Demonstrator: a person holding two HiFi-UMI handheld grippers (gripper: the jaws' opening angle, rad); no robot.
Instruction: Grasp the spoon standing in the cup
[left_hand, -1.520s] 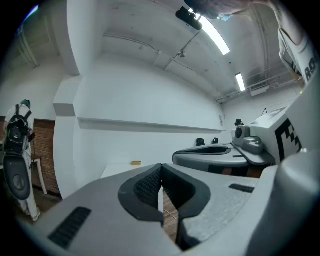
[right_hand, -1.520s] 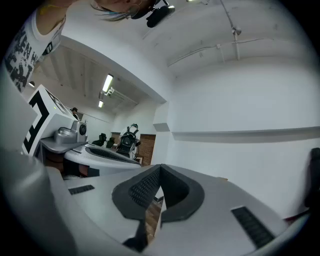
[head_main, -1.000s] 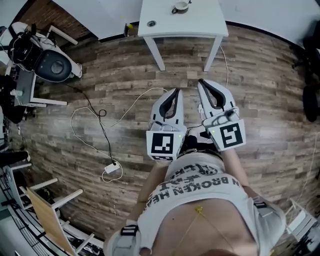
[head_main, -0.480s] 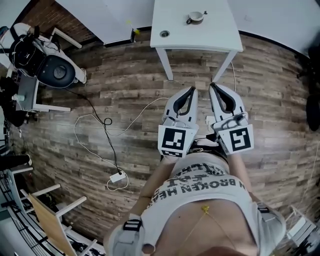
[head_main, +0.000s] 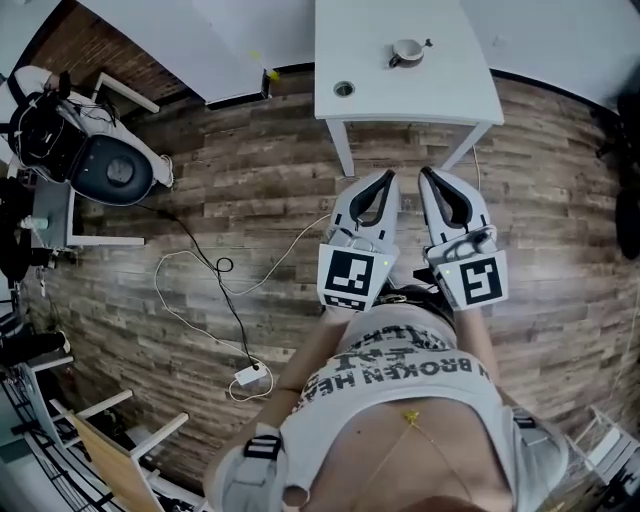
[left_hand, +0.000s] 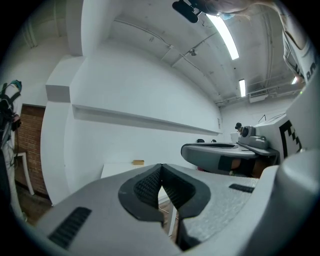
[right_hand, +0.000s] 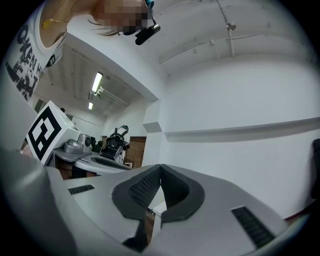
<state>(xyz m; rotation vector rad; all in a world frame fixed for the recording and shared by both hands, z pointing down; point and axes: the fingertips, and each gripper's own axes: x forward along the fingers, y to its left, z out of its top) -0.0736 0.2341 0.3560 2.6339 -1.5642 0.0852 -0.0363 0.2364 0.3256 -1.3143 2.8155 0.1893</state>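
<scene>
A white cup (head_main: 406, 49) with a spoon (head_main: 424, 45) standing in it sits on a small white table (head_main: 440, 90) at the top of the head view. My two grippers hang side by side over the wooden floor, short of the table's near edge. The left gripper (head_main: 384, 178) is shut with nothing in it, and its tips meet in the left gripper view (left_hand: 161, 170). The right gripper (head_main: 432, 176) is shut and empty too, as the right gripper view (right_hand: 159, 170) shows. Neither gripper view shows the cup.
A round hole or fitting (head_main: 343, 89) lies at the table's left near corner. White cables (head_main: 200, 260) and a power adapter (head_main: 247, 376) trail over the floor on the left. A round device (head_main: 110, 172) and wooden chairs (head_main: 120, 450) stand at the left.
The view has advanced toward the table: table and cup sit lower and larger in the head view than before. Both grippers stay shut, side by side.
</scene>
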